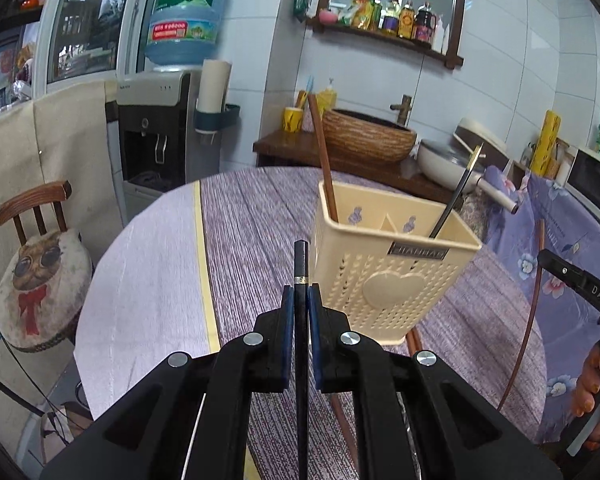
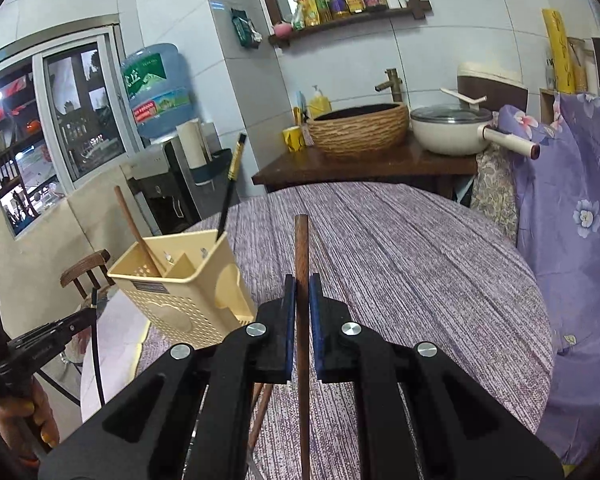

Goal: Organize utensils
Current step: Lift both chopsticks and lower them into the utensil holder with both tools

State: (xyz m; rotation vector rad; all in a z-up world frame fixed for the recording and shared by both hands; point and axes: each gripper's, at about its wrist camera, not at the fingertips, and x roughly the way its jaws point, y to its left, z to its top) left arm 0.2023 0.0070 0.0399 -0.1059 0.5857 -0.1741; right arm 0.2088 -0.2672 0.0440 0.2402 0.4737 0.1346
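Observation:
A cream plastic utensil holder [image 1: 384, 268] stands on the round table; it also shows in the right wrist view [image 2: 184, 292]. A brown chopstick [image 1: 322, 160] leans in its left compartment and a black chopstick [image 1: 458, 196] in its right one. My left gripper [image 1: 300, 292] is shut on a black chopstick [image 1: 301, 264], held just left of and in front of the holder. My right gripper [image 2: 302, 284] is shut on a brown wooden chopstick [image 2: 301, 248], held to the right of the holder. More brown chopsticks [image 1: 414, 340] lie on the table by the holder's base.
The table has a purple striped cloth [image 2: 400, 248]. A wooden stool with a cat cushion [image 1: 40, 280] stands left of it. Behind are a water dispenser [image 1: 156, 132], a counter with a woven basin [image 1: 368, 136] and a white pot [image 2: 452, 128]. A floral cloth [image 2: 572, 208] hangs at the right.

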